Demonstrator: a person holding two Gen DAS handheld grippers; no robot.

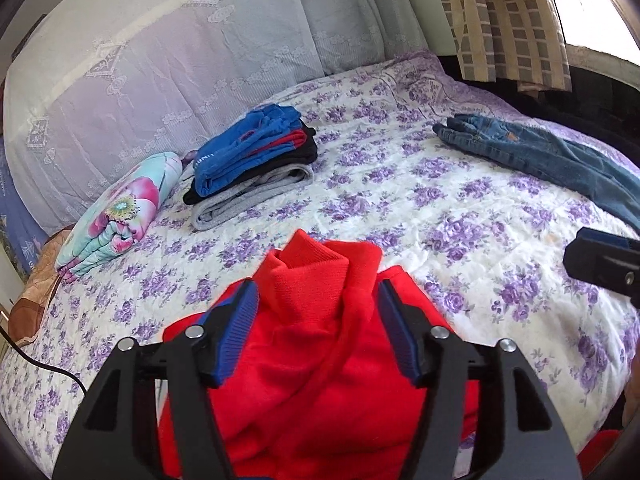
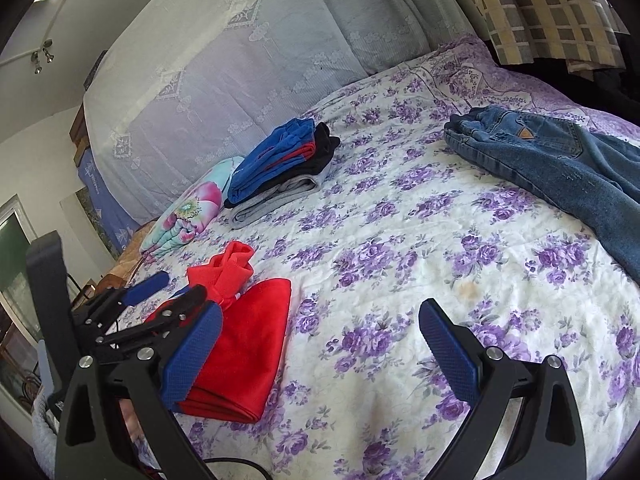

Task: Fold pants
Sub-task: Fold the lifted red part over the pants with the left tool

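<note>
Red pants (image 1: 312,344) lie folded on the floral bedspread, also in the right wrist view (image 2: 244,336). My left gripper (image 1: 316,300) straddles their bunched upper end, its blue pads either side of the cloth with gaps, so it is open; it shows in the right wrist view (image 2: 168,286). My right gripper (image 2: 320,344) is open and empty over bare bedspread, just right of the red pants. Blue jeans (image 2: 560,164) lie spread out at the far right, also in the left wrist view (image 1: 532,152).
A stack of folded clothes (image 1: 252,164), blue on top, then black and grey, sits toward the headboard. A rolled floral blanket (image 1: 116,216) lies left of it. A lace-covered headboard (image 1: 160,80) stands behind. A black cable (image 1: 48,364) runs at the bed's left edge.
</note>
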